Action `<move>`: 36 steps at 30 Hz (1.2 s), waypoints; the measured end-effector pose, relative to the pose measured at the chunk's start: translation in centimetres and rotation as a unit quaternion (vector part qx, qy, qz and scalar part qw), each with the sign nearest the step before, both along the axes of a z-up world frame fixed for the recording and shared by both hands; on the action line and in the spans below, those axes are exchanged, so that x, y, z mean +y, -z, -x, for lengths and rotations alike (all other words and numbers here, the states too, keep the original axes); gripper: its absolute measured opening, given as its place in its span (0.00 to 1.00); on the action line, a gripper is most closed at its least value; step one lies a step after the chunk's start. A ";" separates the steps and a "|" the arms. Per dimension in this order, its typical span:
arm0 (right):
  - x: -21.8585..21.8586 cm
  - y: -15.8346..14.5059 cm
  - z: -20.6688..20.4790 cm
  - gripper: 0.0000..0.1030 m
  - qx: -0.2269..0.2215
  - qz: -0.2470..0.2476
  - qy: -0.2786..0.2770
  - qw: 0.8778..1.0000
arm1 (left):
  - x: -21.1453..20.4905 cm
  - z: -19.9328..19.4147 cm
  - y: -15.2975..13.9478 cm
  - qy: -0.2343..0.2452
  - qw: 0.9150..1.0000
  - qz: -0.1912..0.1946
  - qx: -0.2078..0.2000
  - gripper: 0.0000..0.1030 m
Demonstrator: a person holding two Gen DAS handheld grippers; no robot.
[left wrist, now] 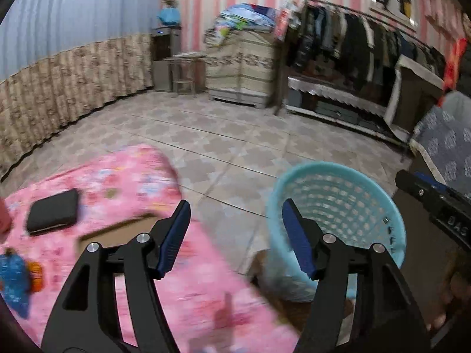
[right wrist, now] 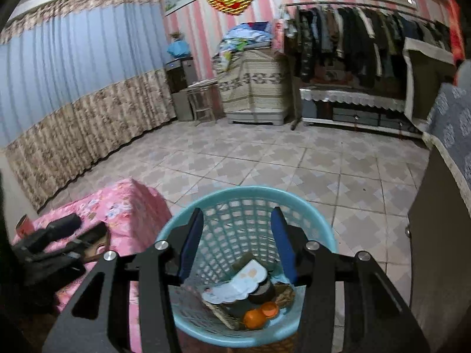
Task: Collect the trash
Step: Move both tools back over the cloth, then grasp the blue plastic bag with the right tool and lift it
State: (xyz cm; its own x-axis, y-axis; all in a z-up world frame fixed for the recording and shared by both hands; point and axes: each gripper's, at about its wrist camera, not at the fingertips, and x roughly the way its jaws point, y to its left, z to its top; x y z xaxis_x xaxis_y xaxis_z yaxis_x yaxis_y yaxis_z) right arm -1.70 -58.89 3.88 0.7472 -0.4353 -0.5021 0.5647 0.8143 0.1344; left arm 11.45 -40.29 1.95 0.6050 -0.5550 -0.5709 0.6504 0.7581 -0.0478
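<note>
My left gripper (left wrist: 235, 229) hangs open and holds nothing, between the edge of the pink-covered table (left wrist: 141, 176) and the light blue basket (left wrist: 338, 214). On the table lie a black wallet (left wrist: 54, 210), a brown cardboard piece (left wrist: 117, 232), a blue wrapper (left wrist: 14, 282) and something orange (left wrist: 36, 276). My right gripper (right wrist: 237, 229) is open just above the basket (right wrist: 321, 229), with nothing between its fingers. The basket holds an orange peel (right wrist: 256, 317), a white and blue paper (right wrist: 238, 285) and a dark round lid (right wrist: 263, 292). The left gripper (right wrist: 59, 241) shows over the table in the right wrist view.
A red can (right wrist: 25, 225) stands at the table's far left. A dark cabinet (right wrist: 435, 250) rises right of the basket. Tiled floor (right wrist: 265, 158) stretches to a clothes rack (right wrist: 368, 38), a cloth-covered chest (right wrist: 253, 88) and curtains (right wrist: 73, 88).
</note>
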 end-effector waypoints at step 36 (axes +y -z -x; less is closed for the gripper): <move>35.8 4.7 -22.8 0.69 0.071 0.011 -0.319 0.945 | 41.5 -10.0 1.3 -0.277 0.961 0.016 0.006 0.81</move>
